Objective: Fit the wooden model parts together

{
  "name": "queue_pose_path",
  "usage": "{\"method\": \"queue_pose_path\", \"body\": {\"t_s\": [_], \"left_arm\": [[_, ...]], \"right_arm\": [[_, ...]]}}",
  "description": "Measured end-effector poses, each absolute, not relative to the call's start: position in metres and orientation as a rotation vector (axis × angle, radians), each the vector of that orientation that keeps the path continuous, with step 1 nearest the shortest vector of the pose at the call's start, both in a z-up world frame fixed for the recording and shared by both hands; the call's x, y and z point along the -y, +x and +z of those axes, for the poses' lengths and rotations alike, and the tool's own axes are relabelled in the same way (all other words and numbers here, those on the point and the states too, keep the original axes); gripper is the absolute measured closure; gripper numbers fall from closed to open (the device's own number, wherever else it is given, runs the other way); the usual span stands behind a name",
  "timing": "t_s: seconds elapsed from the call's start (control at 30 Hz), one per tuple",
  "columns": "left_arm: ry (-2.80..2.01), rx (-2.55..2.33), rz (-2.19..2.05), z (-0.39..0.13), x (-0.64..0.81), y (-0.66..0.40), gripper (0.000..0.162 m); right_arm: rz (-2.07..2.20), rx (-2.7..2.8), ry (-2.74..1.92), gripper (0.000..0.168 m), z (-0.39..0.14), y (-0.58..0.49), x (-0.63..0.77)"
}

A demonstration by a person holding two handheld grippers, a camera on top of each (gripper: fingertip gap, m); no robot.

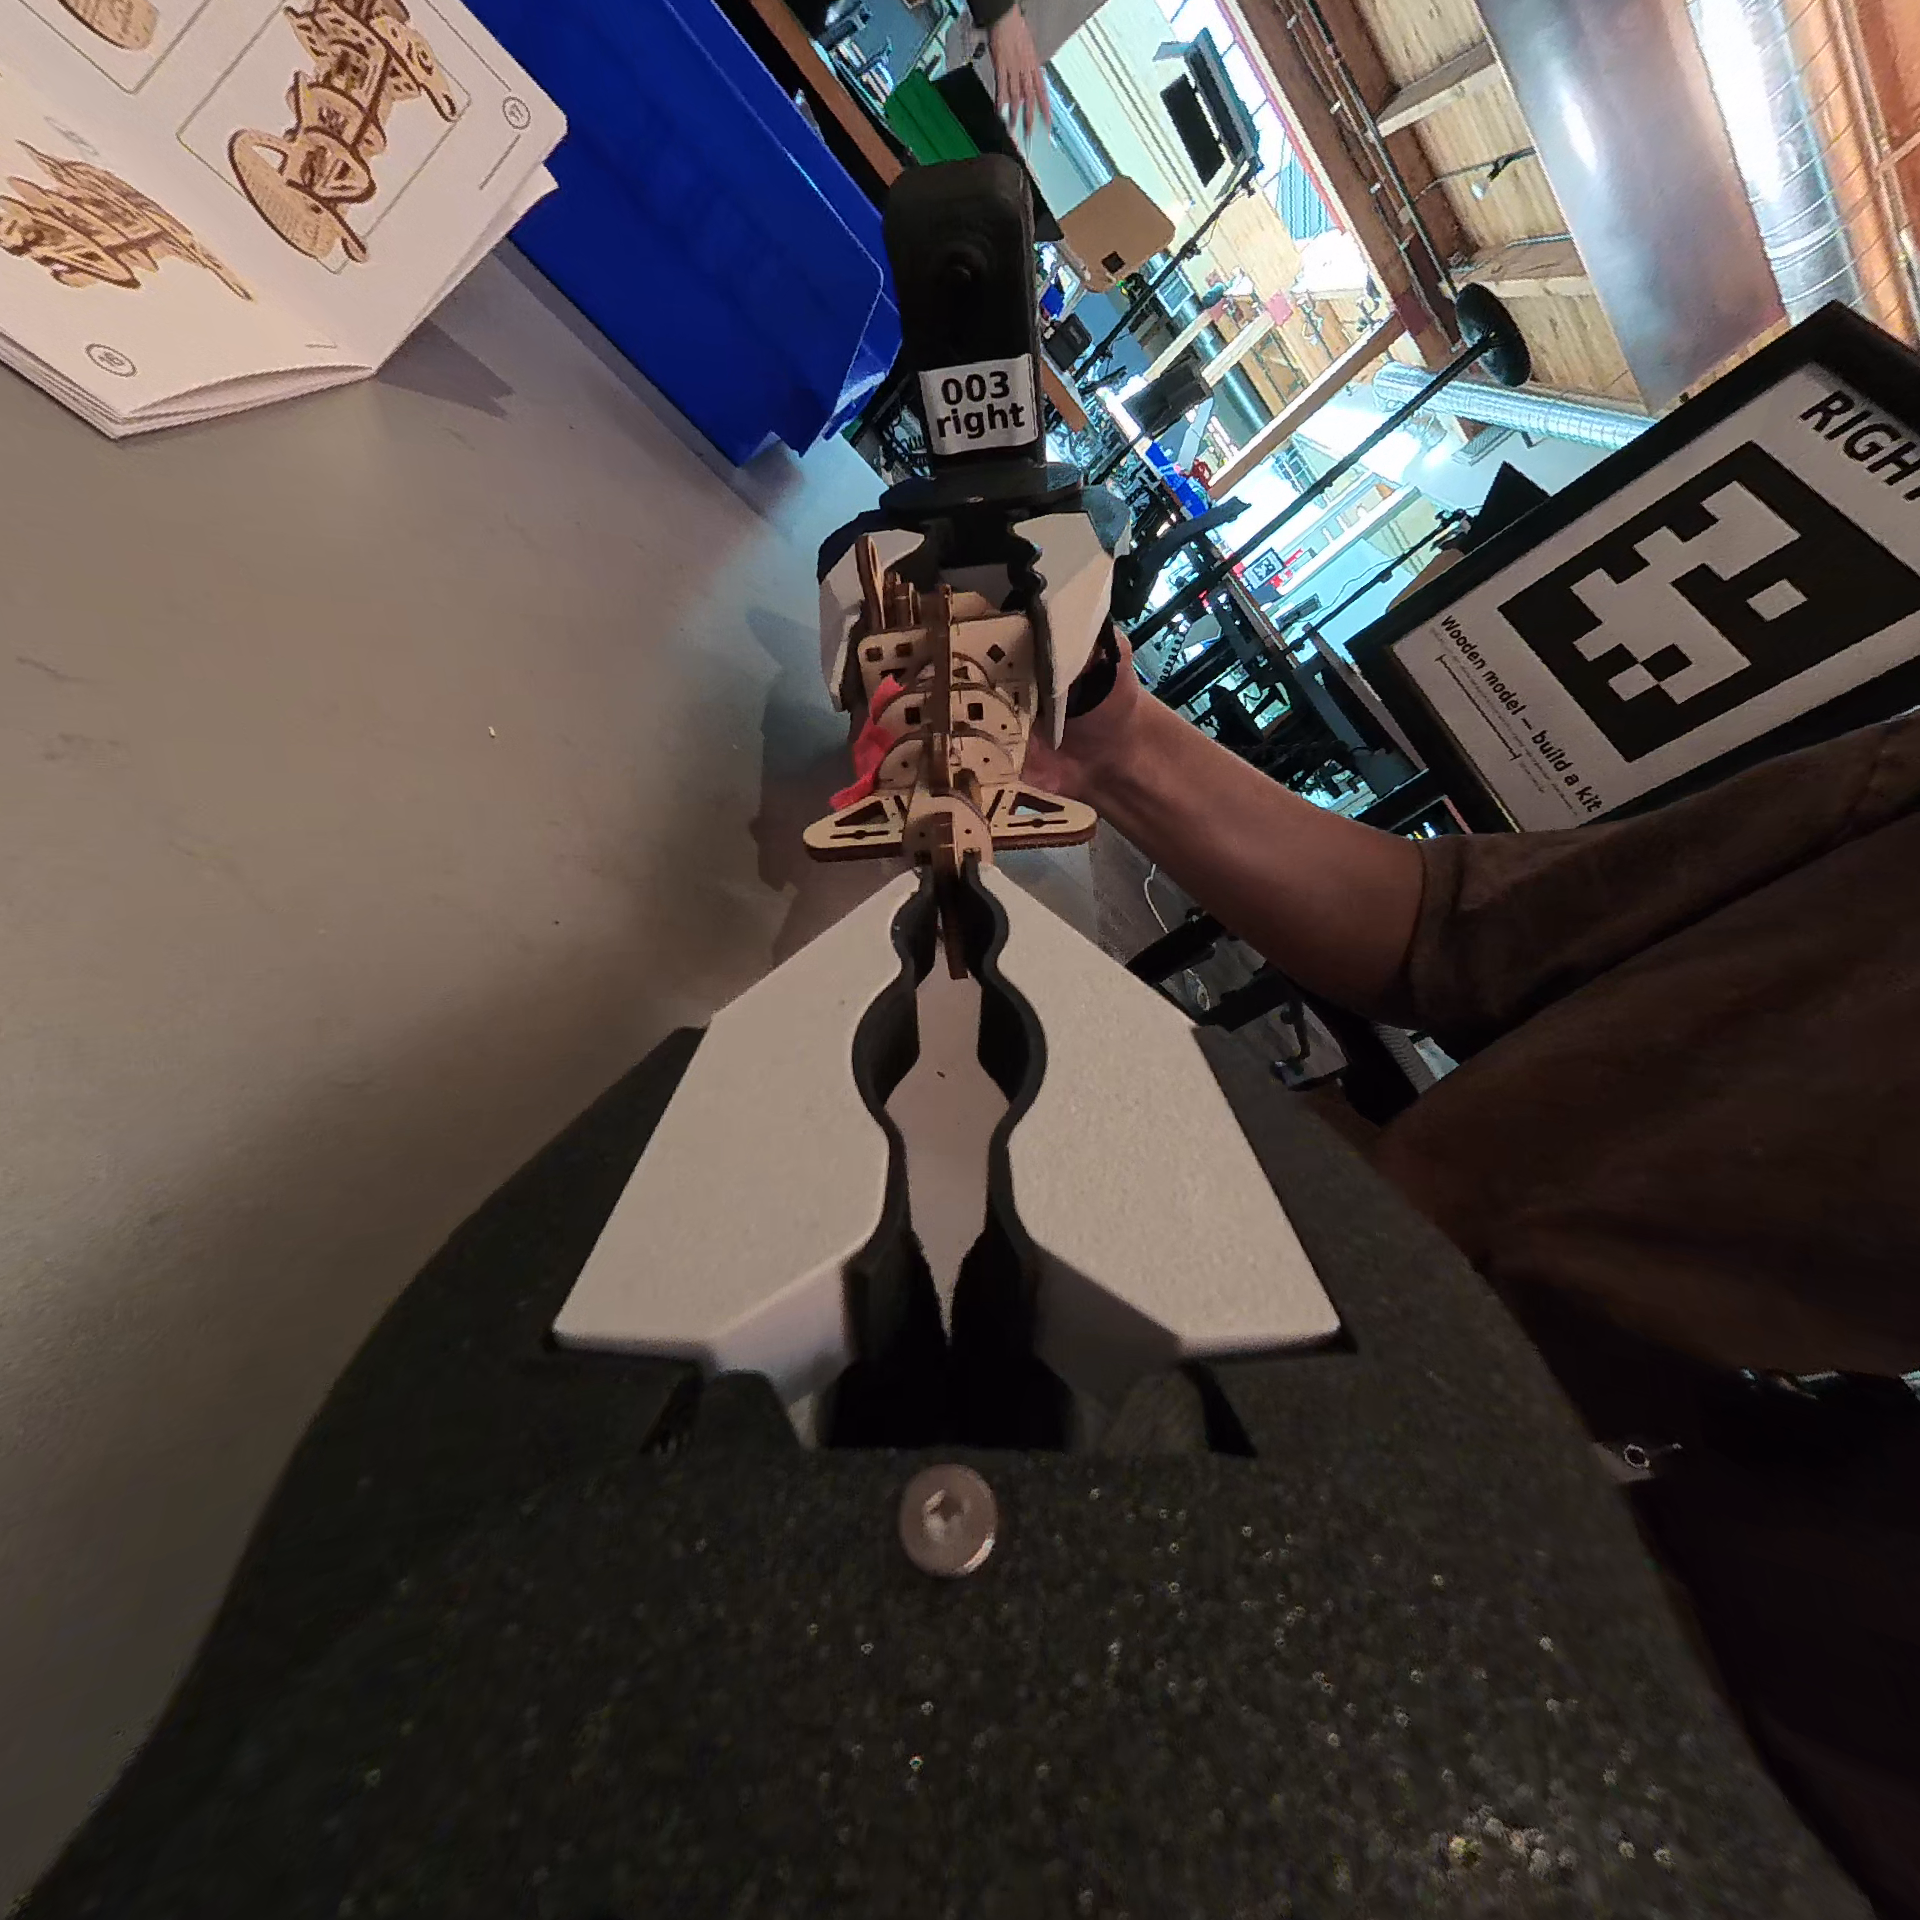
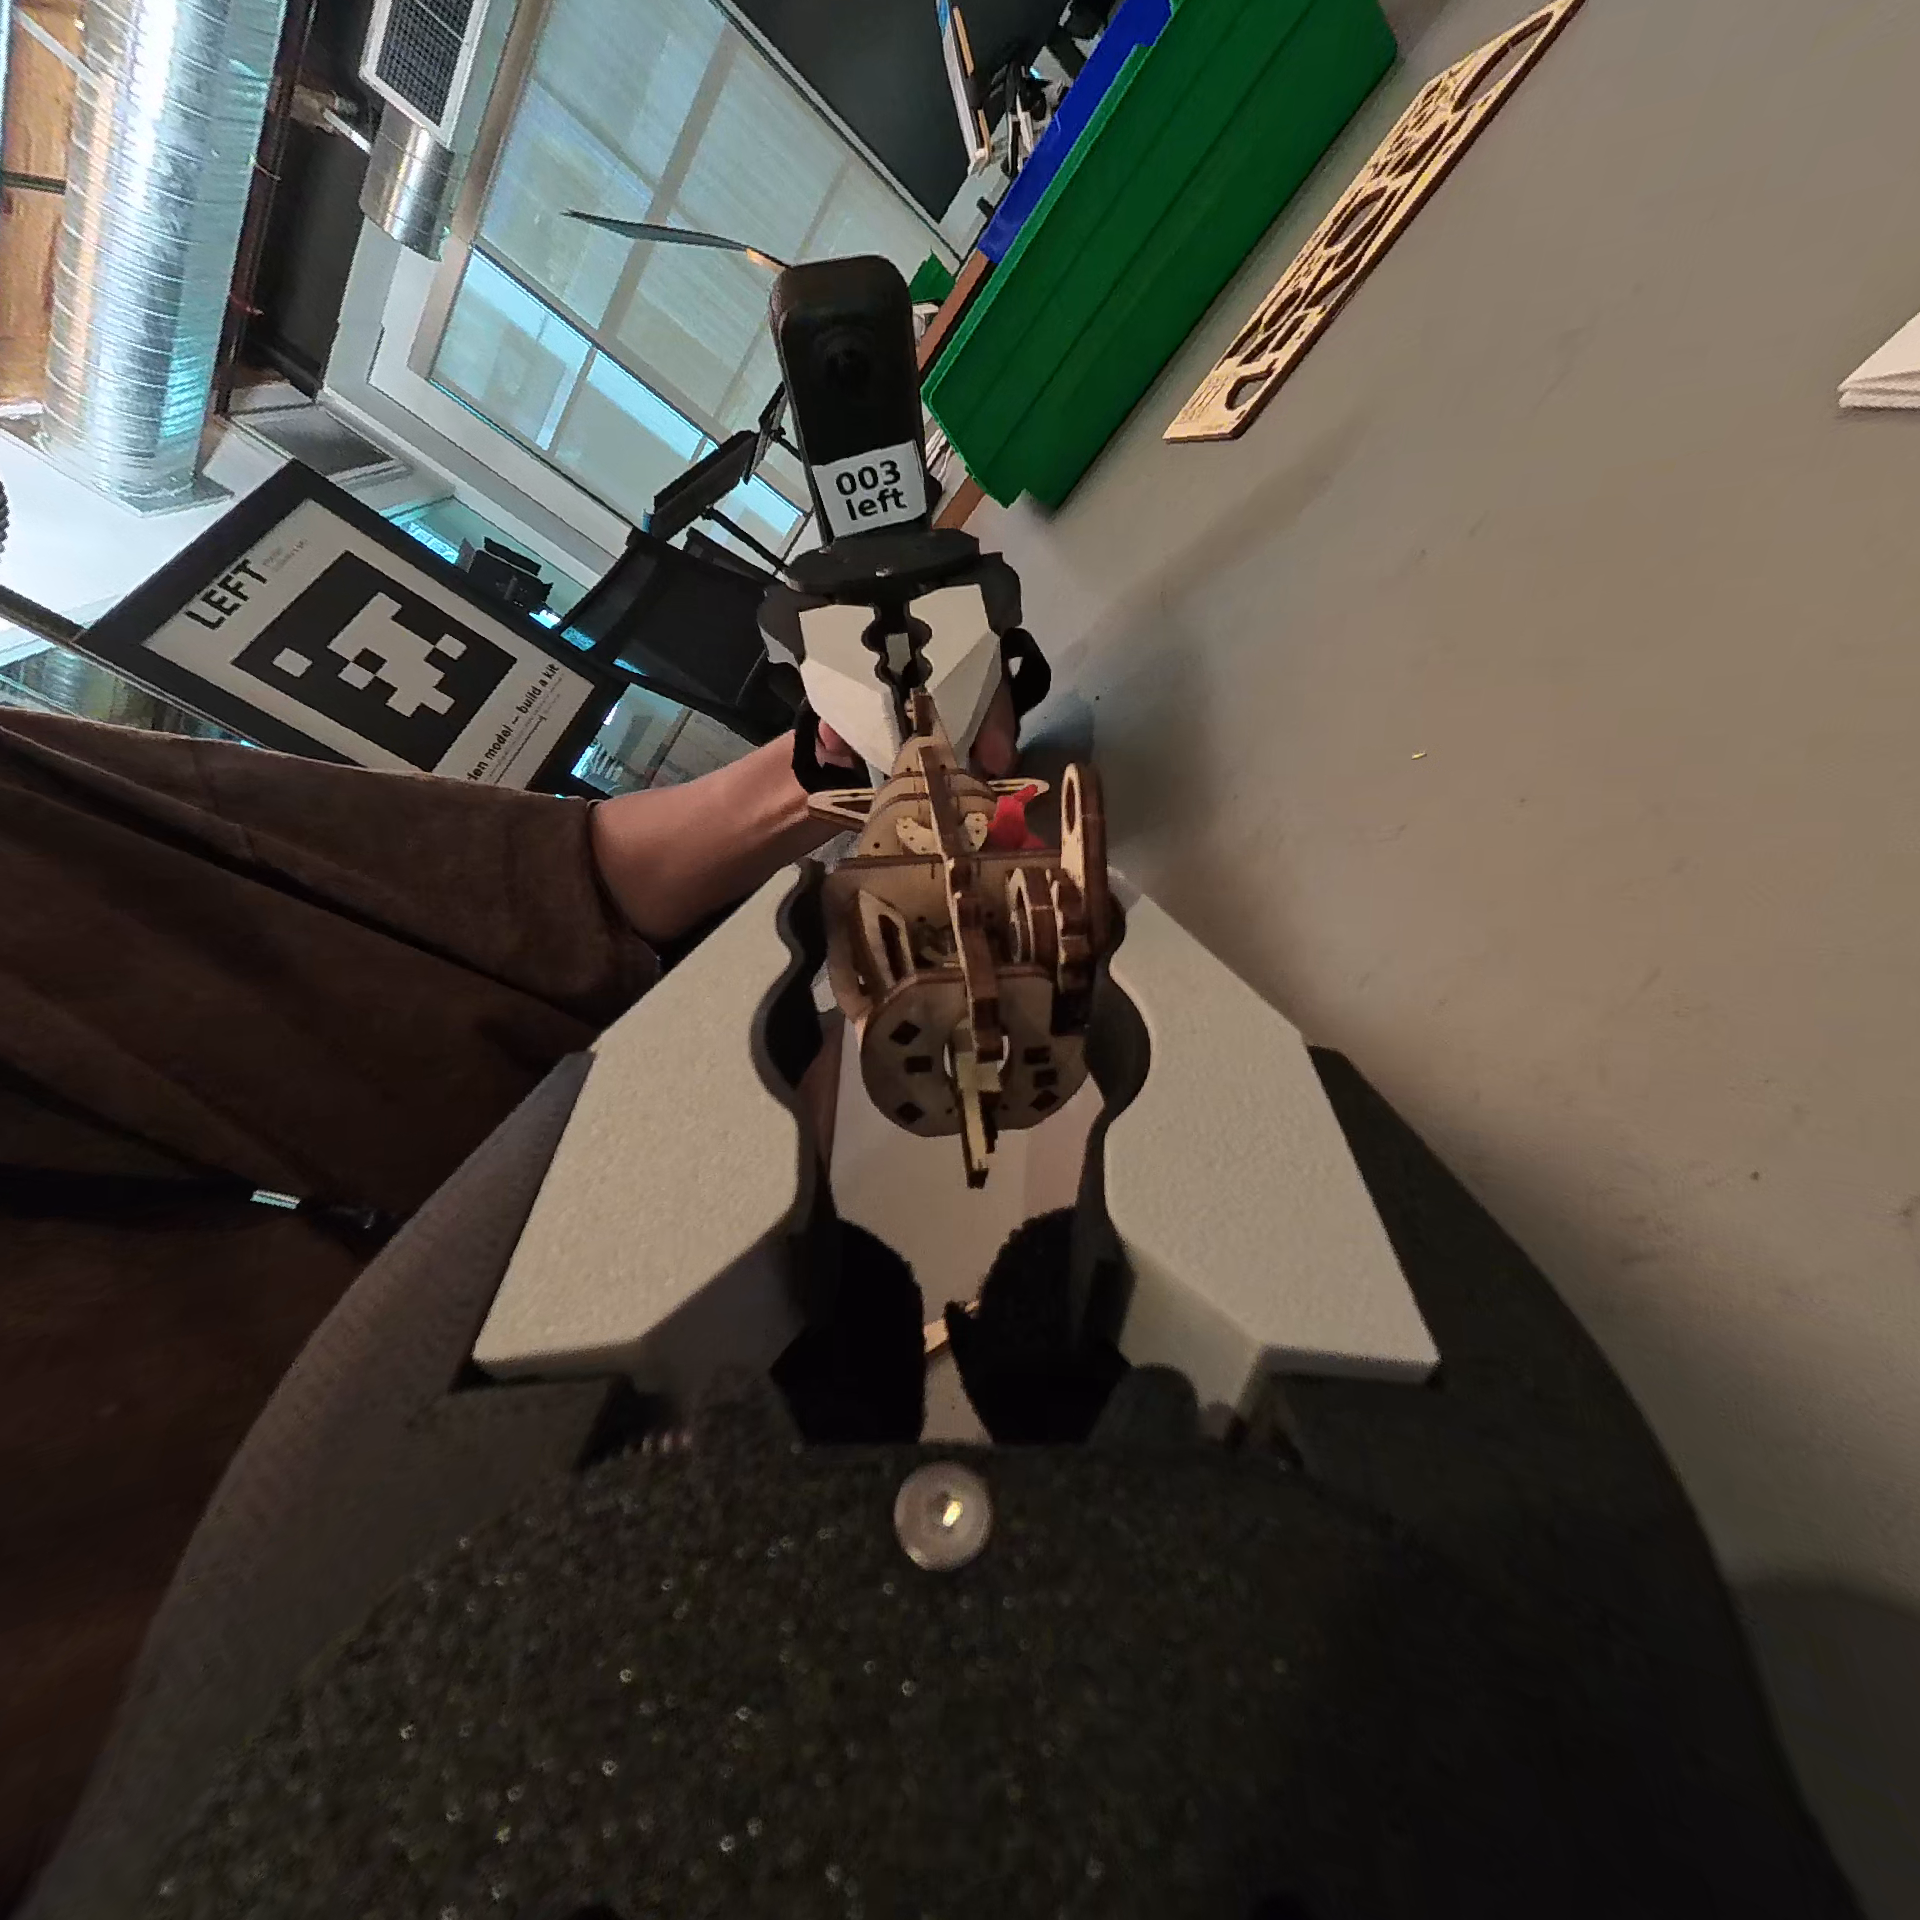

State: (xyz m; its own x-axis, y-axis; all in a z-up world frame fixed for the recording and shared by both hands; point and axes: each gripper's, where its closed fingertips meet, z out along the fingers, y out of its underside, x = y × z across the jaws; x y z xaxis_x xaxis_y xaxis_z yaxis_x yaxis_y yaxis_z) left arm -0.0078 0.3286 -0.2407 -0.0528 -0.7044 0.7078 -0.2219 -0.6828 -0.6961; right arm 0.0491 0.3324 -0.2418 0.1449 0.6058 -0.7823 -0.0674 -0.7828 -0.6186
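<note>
**Model held between both grippers, above the table**

Landmark: the wooden model (image 1: 940, 727).

- Grey table (image 1: 364, 831) spans the scene behind and under the model; the model is in the air, clear of it.
- Blue bin (image 1: 707, 239) sits on the table beyond the model in the left wrist view. Green bin (image 2: 1143, 229) sits past it in the right wrist view, with a blue one stacked behind.
- Two framed marker boards stand off the table edge: one (image 1: 1662, 613) to the model's side in the left view, the other (image 2: 343, 655) in the right view.
- Open instruction booklet (image 1: 239, 197) lies on the table, well away from the model, next to the blue bin.
- Laser-cut wooden parts sheet (image 2: 1371, 218) lies flat on the table beside the green bin, well apart from the model.
- Right gripper (image 2: 961, 935): fingers spread wide around the model's round body, pressing it on both sides. Disc end of the model points back at the camera.
- Left gripper (image 1: 951, 904): fingers nearly closed, pinching a thin wooden fin at the model's tail end.
- Both grippers face each other with the model between them.
- Small red piece (image 1: 873, 738) sits on the model's side, near the wing plate.
- Bare hand and brown sleeve are visible behind each gripper.
</note>
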Motion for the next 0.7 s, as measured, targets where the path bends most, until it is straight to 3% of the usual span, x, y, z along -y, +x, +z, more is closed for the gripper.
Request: {"method": "queue_pose_path", "body": {"t_s": [0.7], "left_arm": [[-1.934, -0.999, -1.671, -0.253, -0.334, -0.004, 0.162]], "right_arm": [[1.66, 0.502, -1.949, 0.121, -0.248, 0.05, -0.335]]}}
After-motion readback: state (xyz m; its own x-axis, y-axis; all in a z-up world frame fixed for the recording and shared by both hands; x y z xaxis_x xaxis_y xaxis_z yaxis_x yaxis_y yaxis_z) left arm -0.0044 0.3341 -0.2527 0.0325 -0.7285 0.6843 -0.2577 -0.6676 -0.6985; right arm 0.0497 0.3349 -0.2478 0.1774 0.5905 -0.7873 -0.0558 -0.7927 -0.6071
